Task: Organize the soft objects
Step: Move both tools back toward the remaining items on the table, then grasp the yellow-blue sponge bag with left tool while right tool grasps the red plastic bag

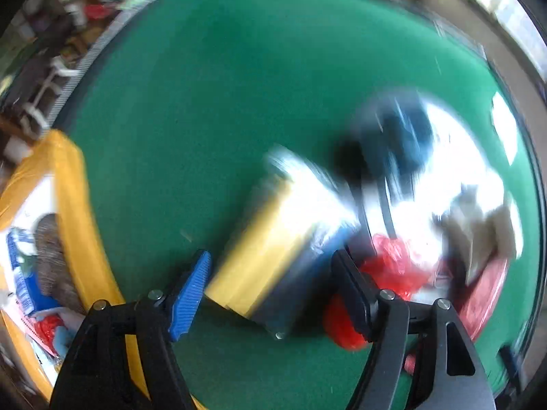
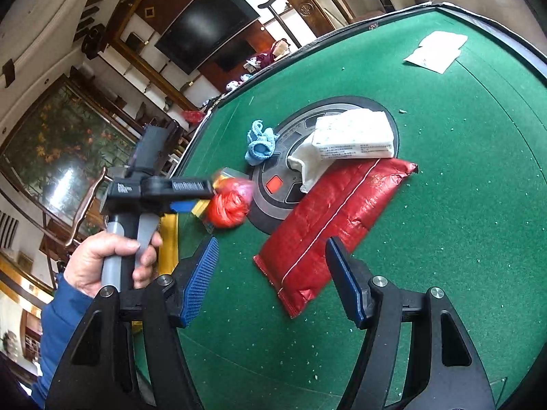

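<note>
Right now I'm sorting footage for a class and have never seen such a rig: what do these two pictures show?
There is no robot here. A person holds a gripper in each hand, and each has a fisheye camera looking along its jaws.

The blurred picture is from the left gripper. A yellow-and-blue pack lies between its jaws, but the blur hides whether they press it. A yellow bin stands to the left.

The sharp picture is from the right gripper, which is open and empty. It also shows the hand that holds the other gripper.

On the green table lie a red pouch, a white pack, a blue cloth, a red bag and a white paper.
</note>
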### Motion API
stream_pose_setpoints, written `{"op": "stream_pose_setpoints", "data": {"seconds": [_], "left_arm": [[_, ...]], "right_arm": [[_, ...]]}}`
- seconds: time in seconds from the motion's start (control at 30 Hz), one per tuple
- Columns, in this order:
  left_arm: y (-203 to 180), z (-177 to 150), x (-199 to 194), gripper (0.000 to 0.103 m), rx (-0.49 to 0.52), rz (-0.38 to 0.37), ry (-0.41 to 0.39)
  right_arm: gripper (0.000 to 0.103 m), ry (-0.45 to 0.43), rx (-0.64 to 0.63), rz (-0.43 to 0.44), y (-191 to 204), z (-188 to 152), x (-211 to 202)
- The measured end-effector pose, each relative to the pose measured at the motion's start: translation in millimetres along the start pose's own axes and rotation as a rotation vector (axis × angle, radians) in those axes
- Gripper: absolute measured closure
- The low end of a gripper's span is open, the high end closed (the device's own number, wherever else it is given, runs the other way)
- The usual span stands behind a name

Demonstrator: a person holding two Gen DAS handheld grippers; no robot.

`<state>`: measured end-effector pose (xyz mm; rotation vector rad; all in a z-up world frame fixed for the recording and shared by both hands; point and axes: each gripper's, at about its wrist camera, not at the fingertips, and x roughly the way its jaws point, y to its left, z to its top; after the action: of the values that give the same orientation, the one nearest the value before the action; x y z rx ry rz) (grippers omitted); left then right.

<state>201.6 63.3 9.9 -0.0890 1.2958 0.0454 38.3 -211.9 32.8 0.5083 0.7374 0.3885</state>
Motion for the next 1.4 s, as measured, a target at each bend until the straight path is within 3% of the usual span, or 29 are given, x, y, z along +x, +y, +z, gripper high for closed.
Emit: {"op": "stream_pose_setpoints", "data": {"seconds": [0.07,0.17,0.27,0.33,0.53,0.73,0.8,0.9,1.0,1.17,1.33,1.4], "left_arm": [[-15.2,-9.6,11.9,0.025,0.081,-0.002,0.084],[-33.1,-26.8,8.4,0.027,0.158,0.020,0.022],[-33.6,-32.2,4.7,0.057,0.146,0.004,-0.043],[-34.3,-35.7,3.6,0.060,0.133,0.011,-0.079],[-41.6,-61.7,-5.9,0.061,0.090,-0.042,-0.152],[-29.9,-141.3,-40.5,0.061,0.057,-0.098,-0.312],[-29.6,-172.1,-45.5,0.061,0.058,-0.135,-0.335],[-33.5,-191.9,-41.3,0.061,0.071,-0.145,-0.365],[-37.4,-187.0,-39.0,0.061,0.091,-0.100,-0.415],[-18.3,-178.9,-42.6,0.061,0.084,-0.146,-0.433],[-7.5,-182.0,-48.2,0.060,0.066,-0.170,-0.445],[-7.4,-182.5,-49.0,0.060,0.065,-0.168,-0.448]], "right_arm": [[0.037,-0.005,-0.002,-0.002,0.5,0.1,-1.0],[0.037,-0.010,-0.005,-0.006,1.3,-0.5,-2.4],[0.037,-0.011,-0.003,-0.015,0.0,-0.1,-1.8],[0.037,-0.013,-0.001,-0.022,-0.8,0.1,-1.8],[0.037,-0.015,-0.011,-0.038,0.3,0.3,-0.5],[0.037,-0.031,-0.055,-0.069,5.3,-0.7,3.8],[0.037,-0.047,-0.096,-0.079,10.7,-2.4,7.0],[0.037,-0.051,-0.186,-0.103,26.2,-4.5,20.5],[0.037,-0.024,-0.217,-0.088,39.6,-4.1,33.9],[0.037,0.060,-0.221,-0.085,65.1,13.6,77.4],[0.039,0.125,-0.209,-0.184,74.7,29.0,127.9],[0.056,0.164,-0.212,-0.190,76.1,27.4,144.4]]}}
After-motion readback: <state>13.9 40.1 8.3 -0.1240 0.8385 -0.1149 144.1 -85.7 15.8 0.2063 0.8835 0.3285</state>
